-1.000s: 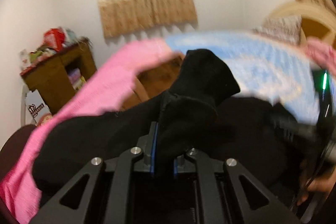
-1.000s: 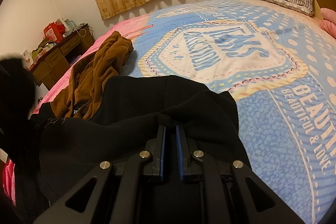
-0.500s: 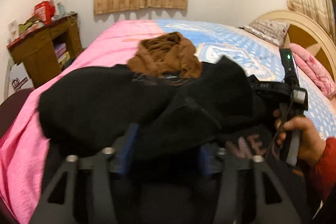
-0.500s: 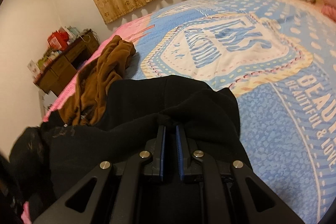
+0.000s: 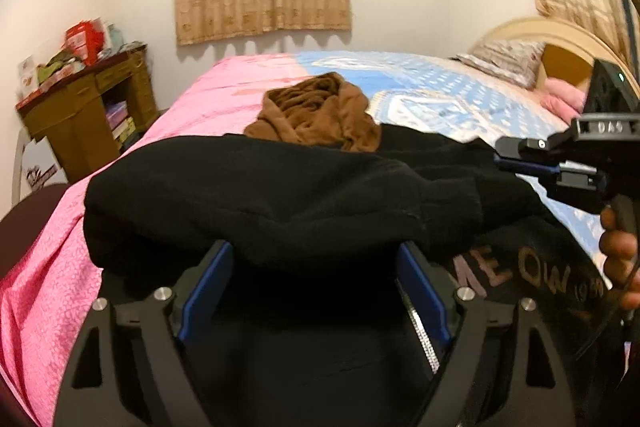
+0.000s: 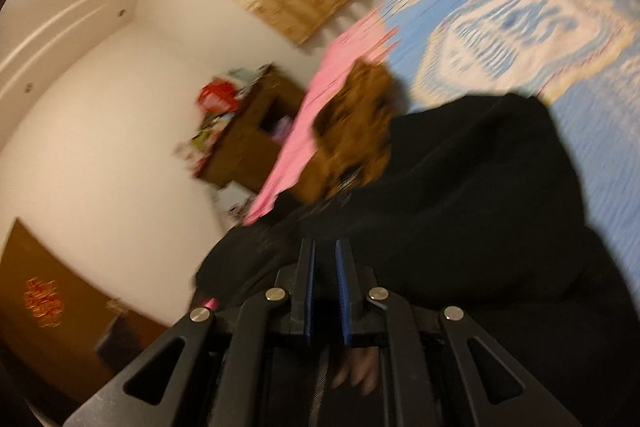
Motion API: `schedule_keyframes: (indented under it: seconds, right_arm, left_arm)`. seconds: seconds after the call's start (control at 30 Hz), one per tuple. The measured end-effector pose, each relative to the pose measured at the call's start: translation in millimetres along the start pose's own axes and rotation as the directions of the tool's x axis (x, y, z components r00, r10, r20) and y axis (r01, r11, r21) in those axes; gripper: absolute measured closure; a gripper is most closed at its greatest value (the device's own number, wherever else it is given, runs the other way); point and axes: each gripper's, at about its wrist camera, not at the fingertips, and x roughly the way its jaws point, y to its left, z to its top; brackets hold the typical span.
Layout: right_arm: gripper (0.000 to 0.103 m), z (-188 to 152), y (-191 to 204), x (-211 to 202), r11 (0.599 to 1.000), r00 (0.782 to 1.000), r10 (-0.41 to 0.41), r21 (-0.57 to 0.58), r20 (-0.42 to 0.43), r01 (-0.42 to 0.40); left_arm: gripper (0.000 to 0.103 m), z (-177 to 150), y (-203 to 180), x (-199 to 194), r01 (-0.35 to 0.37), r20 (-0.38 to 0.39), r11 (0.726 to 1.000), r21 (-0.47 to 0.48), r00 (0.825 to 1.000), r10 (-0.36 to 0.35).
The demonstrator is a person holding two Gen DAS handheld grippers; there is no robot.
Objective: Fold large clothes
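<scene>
A large black sweatshirt [image 5: 280, 195] with "MEOW" lettering lies bunched on the bed's near end. My left gripper [image 5: 312, 263] is open, its blue pads wide apart at the fabric's near edge, holding nothing. My right gripper [image 6: 324, 255] is shut on a fold of the black sweatshirt [image 6: 460, 195] and is tilted; that view is blurred. The right gripper also shows in the left wrist view [image 5: 520, 159] at the right, held by a hand, its tips at the sweatshirt's right side.
A crumpled brown garment [image 5: 316, 115] lies on the bed [image 5: 224, 87] just beyond the black one. A wooden cabinet [image 5: 84, 107] with clutter stands at the left wall. Pillows [image 5: 504, 61] and a headboard are at the far right.
My left gripper has opened and let go of the black fabric, which now lies spread on the bed. My right gripper has tilted and lifted while staying shut on the sweatshirt.
</scene>
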Motion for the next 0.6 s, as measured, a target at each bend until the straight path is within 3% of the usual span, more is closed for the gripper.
schedule_keyframes:
  seconds: [0.03,0.07,0.1,0.13,0.17,0.3,0.33,0.47,0.53,0.57,0.6]
  right_arm:
    - [0.085,-1.6,-1.0,0.6,0.999,0.999,0.029,0.018,-0.012,-0.029]
    - [0.062,-7.2,-3.0,4.1,0.996,0.997,0.068,0.054,-0.030,-0.066]
    - [0.031,-12.4,-6.4,8.8,0.990,0.994,0.102,0.100,-0.039,-0.097]
    - [0.021,-16.4,-9.7,11.4,0.984,0.992,0.124,0.129,-0.033,-0.119]
    - [0.019,-19.9,-13.1,15.0,0.978,0.989,0.147,0.155,-0.022,-0.142]
    - [0.019,-32.5,-5.9,35.3,0.990,0.995,0.076,0.127,-0.071,-0.067]
    - [0.019,-34.6,-3.1,40.1,0.991,0.994,0.074,0.116,-0.081,-0.064]
    - [0.019,-45.9,6.4,85.5,0.995,0.990,0.039,0.099,-0.135,-0.026]
    - [0.021,-47.0,13.7,109.7,0.998,0.987,-0.054,0.034,-0.153,0.060]
    - [0.043,-48.9,18.6,116.0,0.994,0.983,-0.111,-0.008,-0.147,0.111]
    - [0.078,-48.0,26.1,124.8,0.986,0.972,-0.164,-0.063,-0.168,0.155]
  left_arm:
    - [0.009,-3.0,0.3,-4.4,0.011,-0.001,1.000,0.021,1.000,-0.011]
    - [0.008,-5.9,1.6,-9.6,0.015,0.003,0.999,0.034,1.000,-0.015]
    - [0.008,-10.1,4.9,-16.4,0.019,0.009,0.999,0.044,1.000,-0.019]
    - [0.008,-14.1,10.2,-24.6,0.023,0.014,0.999,0.048,1.000,-0.024]
    - [0.008,-18.6,20.2,-34.3,0.026,0.020,0.999,0.036,0.999,-0.026]
    - [0.008,-26.7,65.0,-57.5,-0.030,0.039,0.997,-0.070,0.999,0.033]
    - [0.008,-27.6,83.1,-62.8,-0.082,0.047,0.991,-0.109,0.995,0.088]
    - [0.007,-20.1,130.5,-64.3,-0.201,0.037,0.953,-0.229,0.976,0.215]
    - [0.008,-11.5,149.4,-62.5,-0.234,0.035,0.927,-0.292,0.966,0.255]
    - [0.007,-4.0,158.6,-61.1,-0.249,0.038,0.914,-0.319,0.961,0.275]
    - [0.007,2.6,164.9,-59.1,-0.269,0.034,0.905,-0.330,0.954,0.296]
